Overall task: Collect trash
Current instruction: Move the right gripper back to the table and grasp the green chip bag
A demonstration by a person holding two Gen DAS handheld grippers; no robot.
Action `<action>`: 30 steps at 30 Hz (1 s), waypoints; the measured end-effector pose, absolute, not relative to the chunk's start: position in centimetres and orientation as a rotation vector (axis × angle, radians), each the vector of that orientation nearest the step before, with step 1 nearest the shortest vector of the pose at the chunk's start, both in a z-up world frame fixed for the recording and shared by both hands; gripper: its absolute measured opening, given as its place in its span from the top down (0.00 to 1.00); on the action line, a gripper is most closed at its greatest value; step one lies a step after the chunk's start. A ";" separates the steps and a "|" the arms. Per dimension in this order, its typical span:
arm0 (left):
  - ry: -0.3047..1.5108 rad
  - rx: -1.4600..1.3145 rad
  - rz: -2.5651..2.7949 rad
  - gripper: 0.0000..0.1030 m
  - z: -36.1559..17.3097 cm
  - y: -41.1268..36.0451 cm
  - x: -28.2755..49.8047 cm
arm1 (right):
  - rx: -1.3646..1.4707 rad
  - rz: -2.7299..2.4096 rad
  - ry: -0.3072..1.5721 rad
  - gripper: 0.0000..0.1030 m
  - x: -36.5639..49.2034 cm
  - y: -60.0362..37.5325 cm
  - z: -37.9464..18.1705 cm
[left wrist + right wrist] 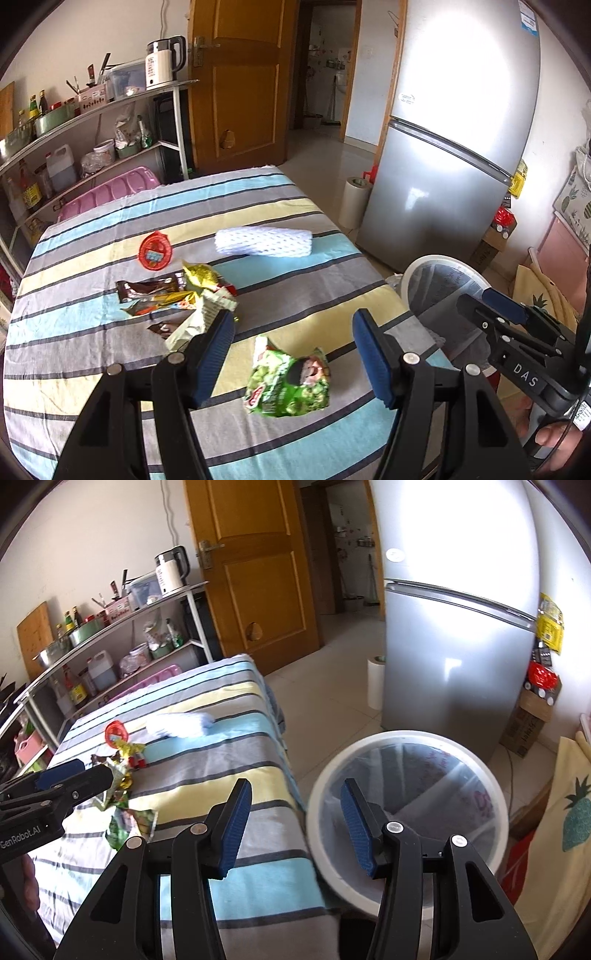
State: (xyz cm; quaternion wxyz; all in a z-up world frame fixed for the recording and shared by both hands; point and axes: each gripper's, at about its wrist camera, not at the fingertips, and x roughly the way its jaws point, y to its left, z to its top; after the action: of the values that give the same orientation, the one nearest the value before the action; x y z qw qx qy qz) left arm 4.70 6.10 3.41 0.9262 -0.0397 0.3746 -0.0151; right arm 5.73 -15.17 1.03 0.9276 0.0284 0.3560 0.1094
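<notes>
A striped tablecloth (295, 206) carries the trash. A green snack bag (288, 380) lies flat on it, just below and between the blue pads of my left gripper (293, 321), which is open and touches nothing. A heap of crumpled wrappers (177, 295) sits by its left finger. Behind lie a red round lid (155, 251) and a white foam net sleeve (264, 242). My right gripper (294, 788) is open and empty, hovering at the table's right edge over the near rim of the white lined bin (406, 734). The green snack bag (129, 823) lies to its left.
A silver fridge (454, 147) stands behind the bin (417, 266). A metal shelf (92, 110) with a kettle, bottles and jars runs along the left wall. A wooden door (240, 85), a white paper roll (354, 201) and a cardboard box (528, 720) are on the floor side.
</notes>
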 end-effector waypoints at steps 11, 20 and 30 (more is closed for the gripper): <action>0.759 -0.152 0.087 0.32 2.0 13.2 1.6 | 0.011 0.410 0.766 0.46 5.4 -8.7 -0.4; 0.765 -0.206 0.134 0.30 1.0 16.9 0.1 | 0.025 0.567 0.799 0.43 5.5 -4.5 -1.3; 0.790 -0.242 0.148 0.28 -0.3 19.6 -0.2 | -0.028 0.629 0.861 0.42 6.1 -0.4 -2.9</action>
State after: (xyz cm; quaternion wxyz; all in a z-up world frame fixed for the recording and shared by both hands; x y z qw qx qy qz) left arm -0.16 19.57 -0.31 0.9133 -0.1173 0.3834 0.0716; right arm 6.08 -0.44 -2.92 0.8612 -0.0133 0.4103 0.2996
